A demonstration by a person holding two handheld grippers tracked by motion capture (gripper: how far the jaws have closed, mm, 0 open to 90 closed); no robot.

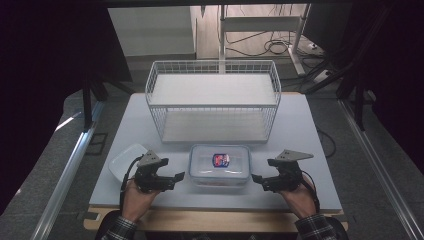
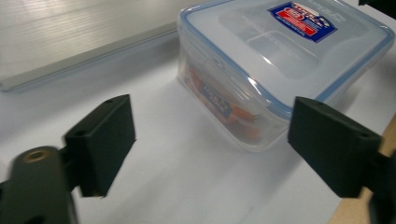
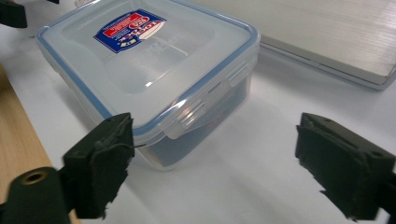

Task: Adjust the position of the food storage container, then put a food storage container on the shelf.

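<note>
A: Quick pass. What's in hand?

B: Clear plastic box [image 1: 220, 165] with a blue-edged lid, sitting flat on the white bench [image 1: 300, 120], near the front edge, roughly centred. Red and blue label on the lid. Something orange inside, can't tell what.

A: Lid state?

B: On the box. In the right gripper view a side flap [image 3: 191, 114] sticks out a bit at the near corner; can't say if it's latched.

A: Left tongs?

B: Left tongs [image 1: 172, 179] sit just left of the box, pointing at it. Jaws wide apart, nothing between the pads. In the left gripper view [image 2: 210, 140] the box corner is ahead of the gap, apart from both pads.

A: Right tongs?

B: Same on the other side. Right tongs [image 1: 259, 179] just right of the box, jaws spread wide, holding nothing. In the right gripper view [image 3: 215, 154] the left pad looks close to the box's near corner; touching or not, can't tell. The other pad is well clear over bare bench.

A: Anything else on the bench?

B: White wire basket [image 1: 212, 100] behind the box, open top, standing upright, a flat white board as its floor. A white shallow dish [image 1: 126, 159] lies at the left, just behind the left tongs. Box is between the basket and the bench's front edge, apart from the basket.

A: Hands?

B: Both come in from the bottom, checked sleeves [image 1: 117, 229], one on each tool.
</note>
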